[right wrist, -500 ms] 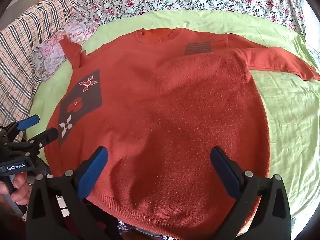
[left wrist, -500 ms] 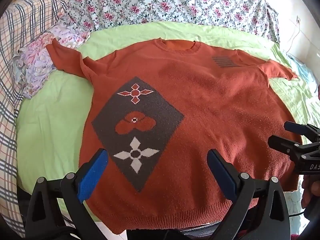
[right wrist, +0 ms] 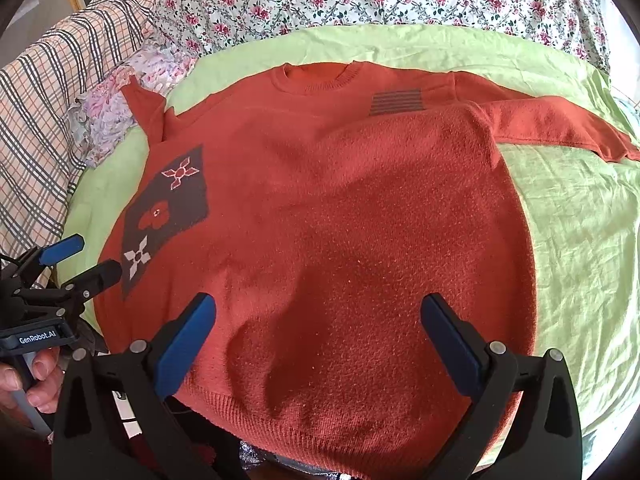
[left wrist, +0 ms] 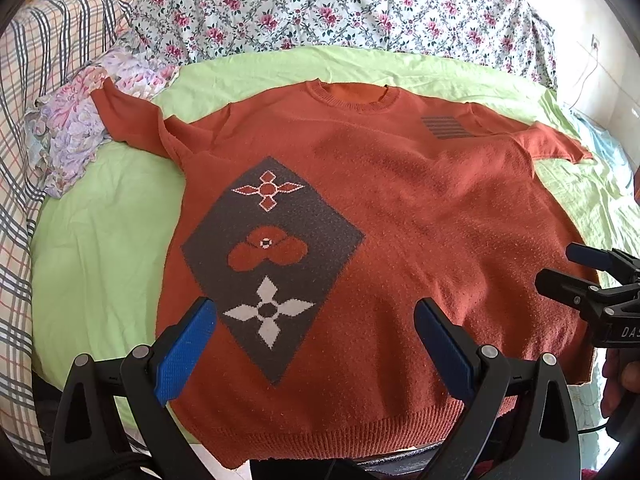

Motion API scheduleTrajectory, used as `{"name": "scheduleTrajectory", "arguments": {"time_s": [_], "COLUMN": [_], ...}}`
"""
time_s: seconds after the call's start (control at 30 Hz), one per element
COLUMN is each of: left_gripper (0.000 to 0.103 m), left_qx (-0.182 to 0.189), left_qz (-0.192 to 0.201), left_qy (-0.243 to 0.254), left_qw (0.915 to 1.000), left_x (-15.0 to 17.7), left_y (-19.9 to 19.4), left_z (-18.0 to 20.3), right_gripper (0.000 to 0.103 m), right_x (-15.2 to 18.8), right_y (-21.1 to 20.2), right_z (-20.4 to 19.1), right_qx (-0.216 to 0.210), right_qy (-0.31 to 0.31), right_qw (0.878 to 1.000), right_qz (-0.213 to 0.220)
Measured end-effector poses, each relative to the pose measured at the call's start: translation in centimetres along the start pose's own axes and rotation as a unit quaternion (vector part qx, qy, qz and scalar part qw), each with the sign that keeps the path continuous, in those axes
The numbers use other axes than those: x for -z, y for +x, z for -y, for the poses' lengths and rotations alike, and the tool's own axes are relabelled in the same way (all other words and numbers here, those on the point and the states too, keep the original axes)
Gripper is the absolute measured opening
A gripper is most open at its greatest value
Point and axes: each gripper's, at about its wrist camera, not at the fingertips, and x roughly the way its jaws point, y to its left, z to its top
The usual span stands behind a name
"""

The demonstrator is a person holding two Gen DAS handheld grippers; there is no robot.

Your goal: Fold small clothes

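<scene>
An orange knit sweater [left wrist: 400,208] lies flat, front up, on a light green sheet [left wrist: 100,240], collar at the far side and both sleeves spread out. It has a dark diamond patch [left wrist: 272,256] with flower shapes and a small striped patch [left wrist: 446,127]. My left gripper [left wrist: 316,328] is open and empty above the hem, on the diamond side. My right gripper [right wrist: 318,326] is open and empty above the hem on the plain side of the sweater [right wrist: 360,220]. Each gripper shows at the other view's edge: the right one [left wrist: 560,268] and the left one [right wrist: 86,258].
A floral quilt [left wrist: 340,4] lies bunched behind the sheet. A plaid blanket [left wrist: 24,140] runs down the left side. A pale floral cloth [left wrist: 76,132] lies under the far left sleeve. The bed's near edge is just below the hem.
Both views have barely shifted. The sweater lies as before and both grippers stay open.
</scene>
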Motion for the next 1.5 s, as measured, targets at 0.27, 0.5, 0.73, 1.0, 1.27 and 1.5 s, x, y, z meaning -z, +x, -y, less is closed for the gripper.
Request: {"name": "scheduleTrajectory", "arguments": {"time_s": [0.27,0.5,0.73,1.0,1.27,1.5], "left_gripper": [0.099,0.099,0.099,0.099,0.099,0.099], "left_qx": [0.007,0.018,0.017,0.023,0.021,0.033], "left_qz": [0.005,0.013,0.010,0.013,0.014,-0.012], "left_qy": [-0.004,-0.011,-0.010,-0.013,-0.013,-0.022], "left_qw": [1.0000,0.9997,0.9998,0.9996,0.9996,0.9992], "left_x": [0.3,0.2,0.2,-0.1,-0.4,-1.1], "left_y": [0.0,0.1,0.2,0.3,0.9,1.8], "left_z": [-0.2,-0.2,-0.1,0.0,0.1,0.1], "right_gripper": [0.102,0.102,0.102,0.102,0.102,0.102], "right_x": [0.2,0.2,0.2,-0.2,-0.3,-0.5], "right_y": [-0.2,-0.2,-0.1,-0.3,-0.1,0.1], "right_z": [-0.1,-0.1,-0.1,-0.1,0.3,1.6], "right_qx": [-0.005,-0.010,-0.006,-0.005,0.001,-0.007], "right_qy": [0.002,0.004,0.003,0.004,0.006,0.027], "right_qw": [1.000,1.000,1.000,1.000,1.000,1.000], "right_qz": [0.006,0.013,0.007,0.009,0.007,0.006]}}
